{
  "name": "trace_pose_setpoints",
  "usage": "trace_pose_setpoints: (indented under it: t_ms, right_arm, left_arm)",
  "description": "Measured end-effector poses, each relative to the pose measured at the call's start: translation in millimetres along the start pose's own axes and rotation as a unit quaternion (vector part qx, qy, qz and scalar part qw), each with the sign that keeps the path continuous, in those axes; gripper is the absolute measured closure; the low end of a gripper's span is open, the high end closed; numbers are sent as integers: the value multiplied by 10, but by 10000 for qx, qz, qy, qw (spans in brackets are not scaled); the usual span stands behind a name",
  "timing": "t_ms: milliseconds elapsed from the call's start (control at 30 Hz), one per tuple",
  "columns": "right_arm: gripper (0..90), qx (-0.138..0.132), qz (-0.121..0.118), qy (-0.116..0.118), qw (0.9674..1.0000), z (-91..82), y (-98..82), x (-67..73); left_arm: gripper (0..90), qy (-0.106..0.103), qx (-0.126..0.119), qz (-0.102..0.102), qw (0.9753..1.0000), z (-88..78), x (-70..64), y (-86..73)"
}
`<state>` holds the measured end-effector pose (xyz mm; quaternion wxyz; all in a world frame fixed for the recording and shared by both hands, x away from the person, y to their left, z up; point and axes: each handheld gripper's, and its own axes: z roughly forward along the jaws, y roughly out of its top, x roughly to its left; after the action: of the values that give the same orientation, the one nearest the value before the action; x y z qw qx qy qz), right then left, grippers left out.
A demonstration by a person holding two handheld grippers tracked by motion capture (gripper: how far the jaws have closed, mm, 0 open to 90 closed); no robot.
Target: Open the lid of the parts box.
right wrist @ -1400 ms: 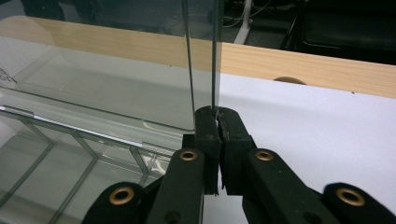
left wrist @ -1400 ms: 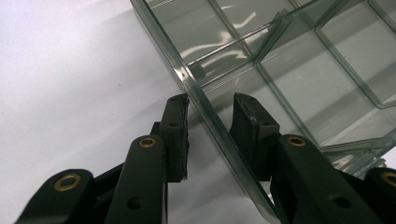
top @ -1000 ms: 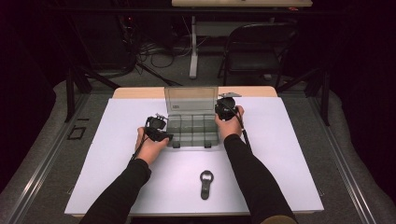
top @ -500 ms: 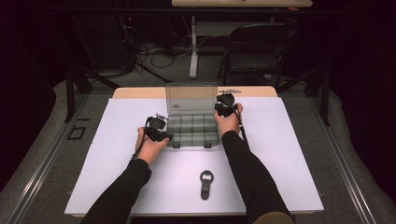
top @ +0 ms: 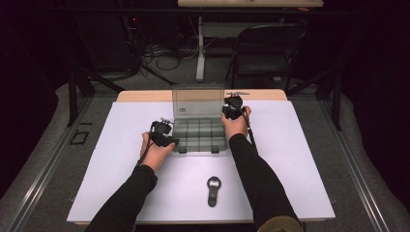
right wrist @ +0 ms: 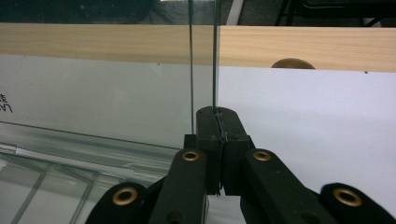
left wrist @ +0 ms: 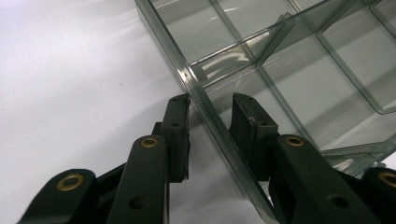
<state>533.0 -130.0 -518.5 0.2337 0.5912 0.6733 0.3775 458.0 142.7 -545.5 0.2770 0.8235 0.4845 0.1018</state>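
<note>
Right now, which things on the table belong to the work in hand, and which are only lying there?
In the work:
- clear compartment box
- its raised lid, pinched by the right gripper
- left gripper, jaws astride the box wall

Lying about:
- black bottle opener
- white table sheet

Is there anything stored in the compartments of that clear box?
No, the clear box's compartments in the high view look empty, showing just their dividers.

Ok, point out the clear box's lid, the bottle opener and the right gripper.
lid [top: 198, 100], high view, middle of the upright panel
bottle opener [top: 212, 191], high view, its handle
right gripper [right wrist: 218, 122], right gripper view, closed jaw tips on the lid's edge
</note>
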Motion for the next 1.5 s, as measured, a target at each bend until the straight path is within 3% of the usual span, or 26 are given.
trace_pose_setpoints:
  t_ms: [833, 1233, 1500]
  right_arm:
    - [895, 76, 118, 3, 9999, 116, 7, -30]
    - [898, 165, 292, 2, 9994, 201, -37, -50]
    - [899, 240, 238, -33, 9994, 243, -67, -51]
  left_arm:
    - [679, -16, -3, -37, 10000, 1, 4, 2]
    - [680, -1, -38, -61, 10000, 4, 0, -5]
    - [680, 2, -44, -74, 10000, 4, -1, -7]
